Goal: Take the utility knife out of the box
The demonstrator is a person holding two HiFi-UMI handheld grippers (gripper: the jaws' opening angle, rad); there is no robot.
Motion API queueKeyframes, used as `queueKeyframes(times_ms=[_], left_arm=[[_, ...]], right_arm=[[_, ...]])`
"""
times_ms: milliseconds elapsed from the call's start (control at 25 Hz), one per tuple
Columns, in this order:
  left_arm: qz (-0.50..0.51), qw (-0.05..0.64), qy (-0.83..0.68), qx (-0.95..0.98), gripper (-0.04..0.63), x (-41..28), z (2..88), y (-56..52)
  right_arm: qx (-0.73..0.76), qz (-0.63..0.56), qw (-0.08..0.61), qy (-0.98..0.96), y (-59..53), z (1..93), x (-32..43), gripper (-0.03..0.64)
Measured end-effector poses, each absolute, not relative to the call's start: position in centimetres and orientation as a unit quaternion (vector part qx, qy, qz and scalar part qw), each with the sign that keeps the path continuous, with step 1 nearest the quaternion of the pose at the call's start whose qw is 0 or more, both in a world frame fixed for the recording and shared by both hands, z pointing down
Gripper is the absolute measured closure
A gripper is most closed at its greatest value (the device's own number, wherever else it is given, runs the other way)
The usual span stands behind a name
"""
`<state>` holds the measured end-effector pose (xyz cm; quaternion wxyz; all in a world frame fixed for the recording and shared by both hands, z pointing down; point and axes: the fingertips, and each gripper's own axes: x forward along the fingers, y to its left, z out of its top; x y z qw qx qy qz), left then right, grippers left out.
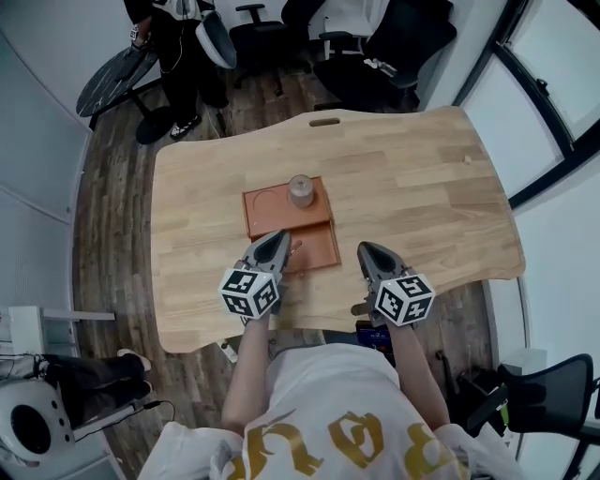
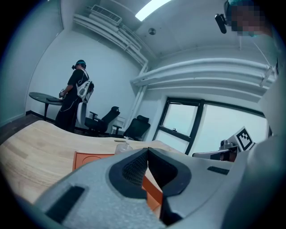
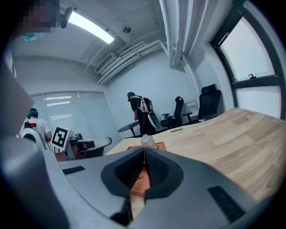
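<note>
So both grippers are sitting at the near edge of the wooden table (image 1: 422, 187), pointing away from the person and only slightly tipped down. The left gripper (image 1: 278, 237) is clenched tight with nothing in it. Its own view shows the two dark pads of the left gripper (image 2: 147, 150) pressed together at the tip, with only a bit of orange peeking through the gap lower down. Same deal on the right gripper (image 1: 366, 247): it's closed and empty, and the right gripper view has its pads meeting at the tip (image 3: 144, 150). The flat orange box (image 1: 267, 220) lies around the middle of the table. It has a farther section with a round recess in it and a nearer section (image 1: 319, 251) stepped a bit to the right. A small clear bottle (image 1: 301, 190) stands upright on the farther section. From the head view, the left gripper's nose overlaps the box's near-left corner, but I can't tell if it's actually touching. The right gripper is over bare wood just to the right of the box. As for the utility knife, I honestly can't pick it out in any view, so it's hidden or too small to see. In the background there's a person in dark clothes (image 1: 178, 37) beside a round dark table (image 1: 112, 80), plus a few office chairs (image 1: 253, 28).
</note>
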<state>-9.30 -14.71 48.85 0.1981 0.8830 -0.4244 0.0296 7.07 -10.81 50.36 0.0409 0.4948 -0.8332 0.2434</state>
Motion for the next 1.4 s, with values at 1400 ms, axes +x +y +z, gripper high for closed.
queueKeyframes(times_ms=[1400], left_arm=[[0.194, 0.21, -0.4, 0.871, 0.586, -8.9, 58.6, -16.8]], right_arm=[[0.454, 0.281, 0.106, -0.839, -16.0, 57.7, 5.5, 0.604]])
